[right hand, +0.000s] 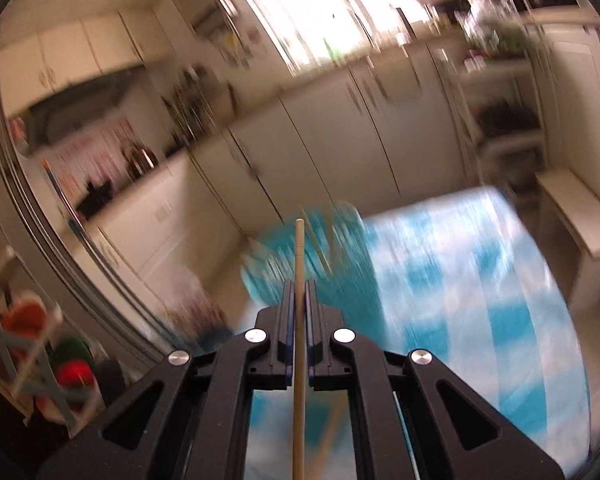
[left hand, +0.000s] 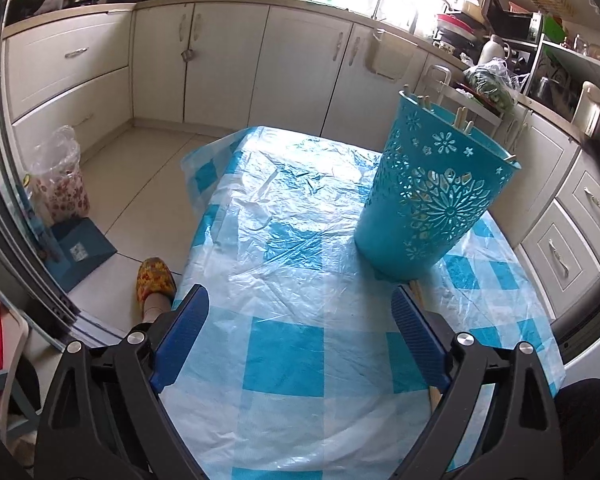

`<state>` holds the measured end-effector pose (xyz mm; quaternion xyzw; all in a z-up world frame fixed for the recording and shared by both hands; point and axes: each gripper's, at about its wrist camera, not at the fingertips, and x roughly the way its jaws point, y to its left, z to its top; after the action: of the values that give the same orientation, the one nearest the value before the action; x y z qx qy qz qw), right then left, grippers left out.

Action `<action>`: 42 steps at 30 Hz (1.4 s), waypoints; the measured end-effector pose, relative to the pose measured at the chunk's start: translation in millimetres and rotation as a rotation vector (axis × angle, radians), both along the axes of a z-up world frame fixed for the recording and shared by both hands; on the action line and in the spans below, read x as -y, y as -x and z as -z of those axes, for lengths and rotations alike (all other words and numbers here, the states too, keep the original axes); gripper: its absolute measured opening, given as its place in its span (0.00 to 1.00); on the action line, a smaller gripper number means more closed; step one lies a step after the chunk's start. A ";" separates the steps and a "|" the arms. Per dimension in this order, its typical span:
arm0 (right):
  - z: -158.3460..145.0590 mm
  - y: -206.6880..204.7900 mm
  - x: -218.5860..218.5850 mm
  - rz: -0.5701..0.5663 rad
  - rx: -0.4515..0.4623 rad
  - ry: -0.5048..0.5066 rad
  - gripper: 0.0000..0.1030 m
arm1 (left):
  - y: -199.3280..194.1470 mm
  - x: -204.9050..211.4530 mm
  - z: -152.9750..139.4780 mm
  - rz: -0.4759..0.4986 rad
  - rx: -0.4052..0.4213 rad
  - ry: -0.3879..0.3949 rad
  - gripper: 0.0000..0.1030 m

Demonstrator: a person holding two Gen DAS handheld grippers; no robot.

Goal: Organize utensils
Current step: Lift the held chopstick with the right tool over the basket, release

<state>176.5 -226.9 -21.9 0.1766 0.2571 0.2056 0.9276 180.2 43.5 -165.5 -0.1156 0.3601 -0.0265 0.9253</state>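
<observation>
A turquoise cut-out holder (left hand: 432, 196) stands on the table with the blue-and-white checked plastic cover (left hand: 284, 240). Several pale wooden chopsticks (left hand: 462, 118) stick out of its top. More chopsticks (left hand: 418, 294) lie on the cover by its base, partly behind my left gripper's right finger. My left gripper (left hand: 300, 308) is open and empty, low over the cover in front of the holder. My right gripper (right hand: 299, 288) is shut on a single wooden chopstick (right hand: 299, 256) that points forward. The holder (right hand: 320, 264) is a blur just beyond it.
White kitchen cabinets (left hand: 220, 60) run along the back and right. A person's foot in a patterned slipper (left hand: 154, 280) stands by the table's left edge. A bag and a blue box (left hand: 80, 248) sit on the floor at left. The right wrist view is motion-blurred.
</observation>
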 end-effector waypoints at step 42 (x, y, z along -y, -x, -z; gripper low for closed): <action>39.3 -107.8 -57.3 -0.003 -0.124 0.191 0.06 | 22.6 8.1 -20.9 0.007 0.055 0.071 0.88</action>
<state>284.3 -169.5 -61.2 0.0994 0.3328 0.1701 0.9222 157.6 35.4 -144.6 -0.1464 0.3336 -0.0457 0.9302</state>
